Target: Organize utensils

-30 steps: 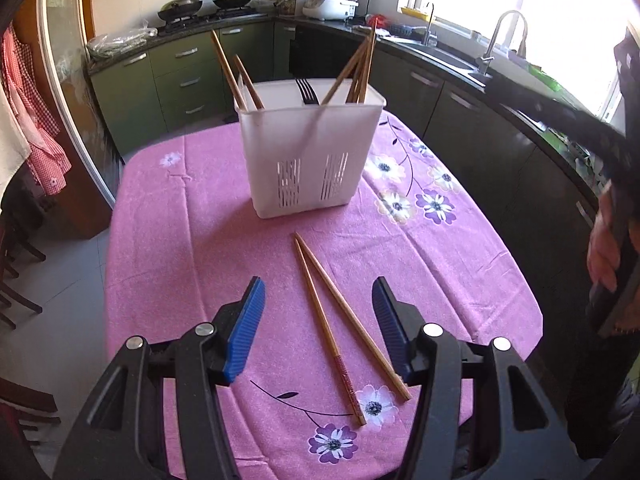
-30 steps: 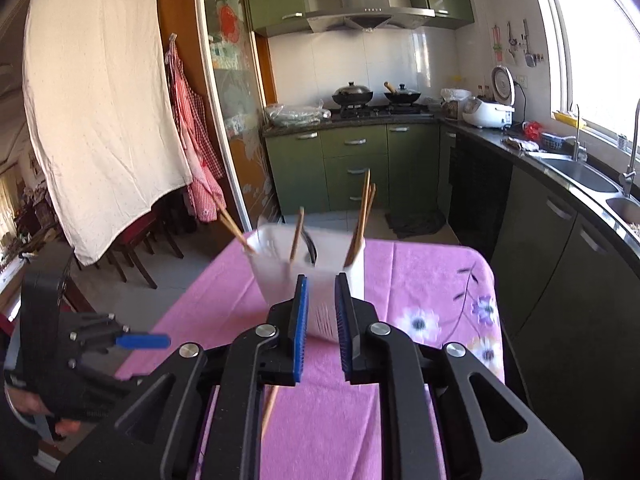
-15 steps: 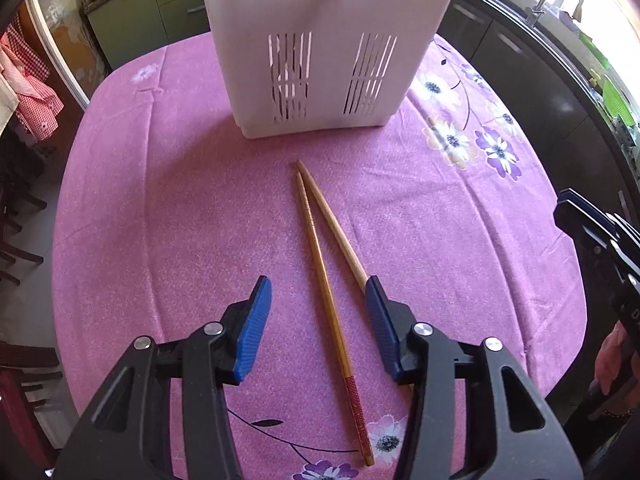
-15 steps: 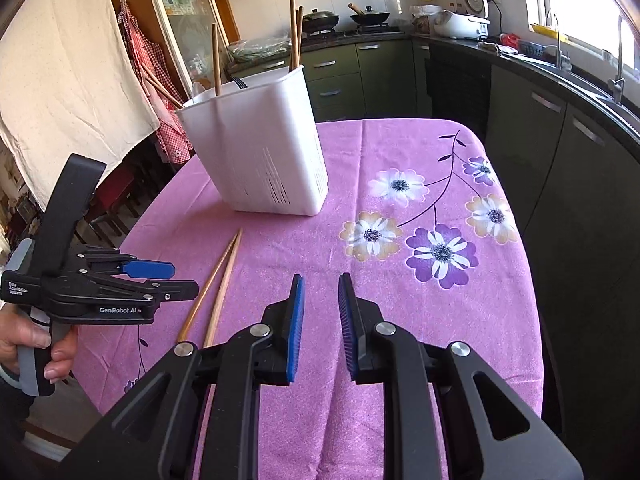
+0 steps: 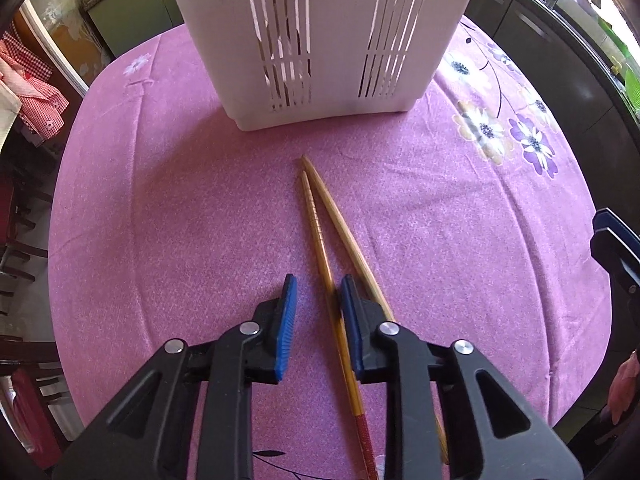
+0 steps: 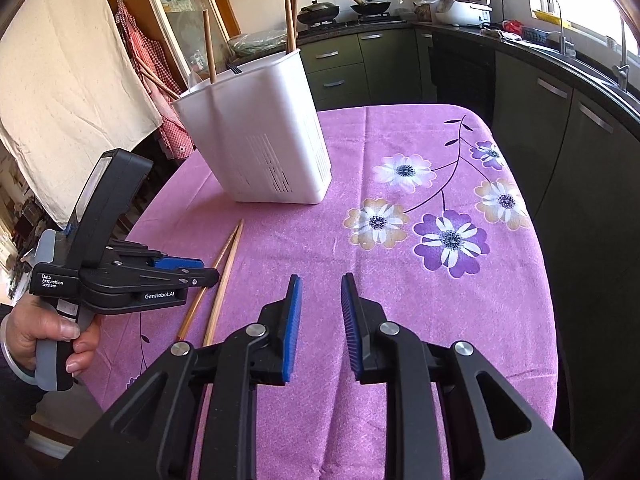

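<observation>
My left gripper [image 5: 316,300] low over the purple tablecloth [image 5: 160,200], fingers narrowed around the darker chopstick [image 5: 316,224] without clamping, paler chopstick [image 5: 340,224] alongside, white utensil caddy [image 5: 320,40] beyond, my right gripper [image 6: 318,304] slightly parted, holding nothing.

1. A home kitchen: dark green cabinets [image 6: 344,68] with metal handles line the back of the right wrist view.
2. Two lidded woks [image 6: 320,10] sit on a hob at upper centre.
3. A rice cooker [image 6: 466,10] and a sink tap [image 6: 622,56] occupy the upper right.
4. A floral purple tablecloth [image 6: 420,280] fills the lower frame.
</observation>
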